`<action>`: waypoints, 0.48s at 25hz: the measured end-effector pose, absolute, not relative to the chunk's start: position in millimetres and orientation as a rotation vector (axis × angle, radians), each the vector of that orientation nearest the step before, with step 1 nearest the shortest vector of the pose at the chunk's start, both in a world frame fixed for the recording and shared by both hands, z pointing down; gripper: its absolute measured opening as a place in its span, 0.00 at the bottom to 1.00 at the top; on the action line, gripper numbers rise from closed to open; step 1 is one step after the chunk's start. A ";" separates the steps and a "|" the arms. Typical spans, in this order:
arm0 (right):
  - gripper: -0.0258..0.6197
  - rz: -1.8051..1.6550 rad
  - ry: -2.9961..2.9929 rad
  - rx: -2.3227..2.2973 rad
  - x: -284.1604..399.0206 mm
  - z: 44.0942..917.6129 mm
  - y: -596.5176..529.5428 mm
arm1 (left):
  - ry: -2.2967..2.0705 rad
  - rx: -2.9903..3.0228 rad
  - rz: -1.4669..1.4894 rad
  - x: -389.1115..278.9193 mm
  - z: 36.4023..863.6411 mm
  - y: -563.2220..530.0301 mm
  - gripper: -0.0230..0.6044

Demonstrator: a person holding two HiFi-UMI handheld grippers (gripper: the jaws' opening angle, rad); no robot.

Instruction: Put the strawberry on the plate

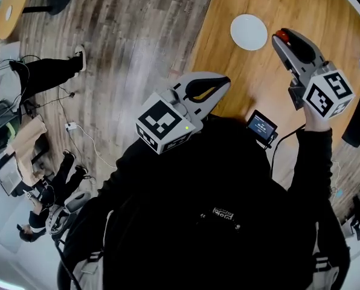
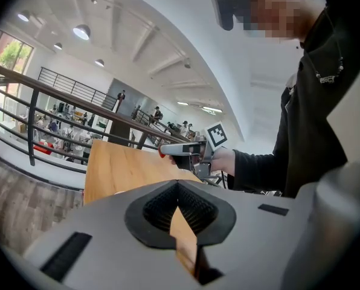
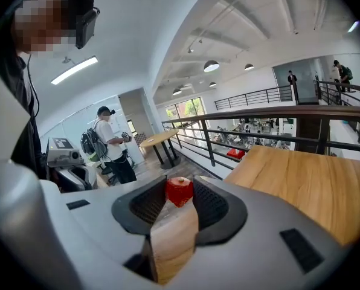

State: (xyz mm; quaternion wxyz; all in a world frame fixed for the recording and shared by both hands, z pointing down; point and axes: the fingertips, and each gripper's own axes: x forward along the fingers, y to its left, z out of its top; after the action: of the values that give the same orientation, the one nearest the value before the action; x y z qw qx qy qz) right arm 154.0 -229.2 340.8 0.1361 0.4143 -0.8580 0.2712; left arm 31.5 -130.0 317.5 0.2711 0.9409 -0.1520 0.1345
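Two grippers are hanging above the table [image 1: 252, 83]: the right gripper [image 1: 282, 39] is pinching the strawberry [image 3: 179, 190] near the plate [image 1: 249, 32]; the left gripper [image 1: 223, 83] is holding its jaws closed, empty.

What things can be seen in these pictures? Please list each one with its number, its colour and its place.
strawberry: one, red, held in the air just right of the plate
plate: one, white, empty, on the table
table: one, light brown wood, under the plate
small screen device: one, black, by the table's near edge, close to the person
second table: one, light wood, far left
bystanders: at least two, dark clothes, on the grey wooden floor at the left
left gripper: one, grey, jaws together, empty, near the table's edge
right gripper: one, grey, closed on the strawberry
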 end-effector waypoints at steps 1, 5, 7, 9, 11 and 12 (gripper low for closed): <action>0.27 0.786 -2.471 1.194 155.0 345.9 -231.7 | -0.410 2.535 0.354 31.6 316.7 -130.6 0.03; 0.27 0.809 -2.417 1.178 158.4 366.8 -230.5 | -0.400 2.530 0.311 30.2 314.9 -126.9 0.03; 0.27 0.819 -2.398 1.171 158.6 374.6 -226.9 | -0.394 2.535 0.296 27.1 312.5 -122.4 0.03; 0.27 0.831 -2.373 1.164 159.7 385.6 -227.4 | -0.392 2.532 0.277 24.1 309.7 -121.0 0.03; 0.27 0.852 -2.343 1.154 162.7 401.0 -228.9 | -0.399 2.525 0.265 22.5 308.6 -120.4 0.03; 0.27 0.863 -2.328 1.147 164.1 408.7 -229.1 | -0.405 2.527 0.267 21.9 308.4 -119.6 0.03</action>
State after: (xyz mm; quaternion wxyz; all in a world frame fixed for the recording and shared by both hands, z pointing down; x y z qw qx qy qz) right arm 164.1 -229.1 408.7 0.2017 0.4108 -0.8337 0.3091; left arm 21.9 -119.6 308.4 0.2806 0.9426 -0.1512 0.0997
